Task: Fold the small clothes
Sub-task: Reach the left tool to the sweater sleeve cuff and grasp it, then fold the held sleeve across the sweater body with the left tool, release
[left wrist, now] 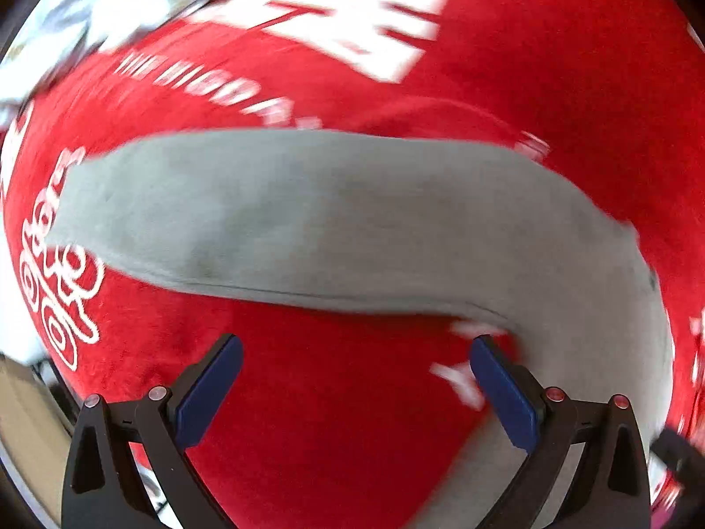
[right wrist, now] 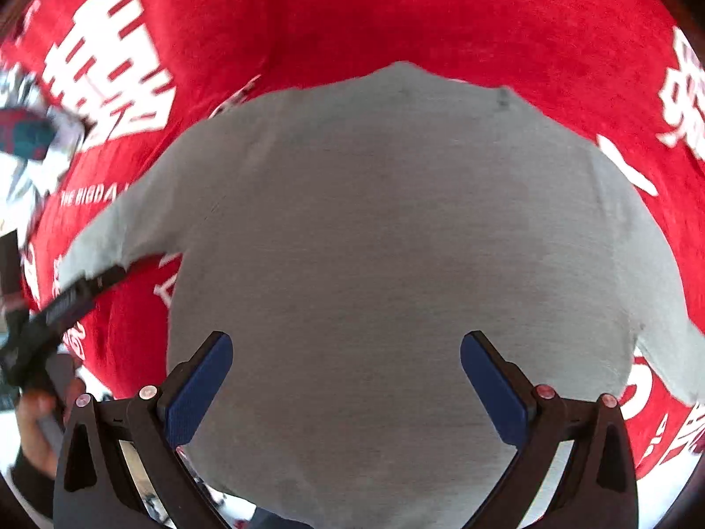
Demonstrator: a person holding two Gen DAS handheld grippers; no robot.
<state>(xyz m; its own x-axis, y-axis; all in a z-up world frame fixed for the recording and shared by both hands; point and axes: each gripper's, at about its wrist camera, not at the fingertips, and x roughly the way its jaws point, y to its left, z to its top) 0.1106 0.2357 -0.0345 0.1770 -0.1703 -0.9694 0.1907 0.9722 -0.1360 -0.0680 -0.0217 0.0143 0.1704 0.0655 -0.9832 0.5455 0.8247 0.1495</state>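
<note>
One grey long-sleeved knit top (right wrist: 396, 242) lies spread on one red plush cloth with white printed characters (right wrist: 396, 13). One crumpled white, red and teal garment (right wrist: 31, 136) sits at the far left. Two black grippers with blue pads: left (left wrist: 356, 390), right (right wrist: 346, 385).

Both grippers, left (left wrist: 356, 390) and right (right wrist: 346, 385), have black angular arms, blue pads (right wrist: 198, 394) and small reddish-capped screws (right wrist: 545, 392). A dark sleeve (right wrist: 26, 480) shows.
</note>
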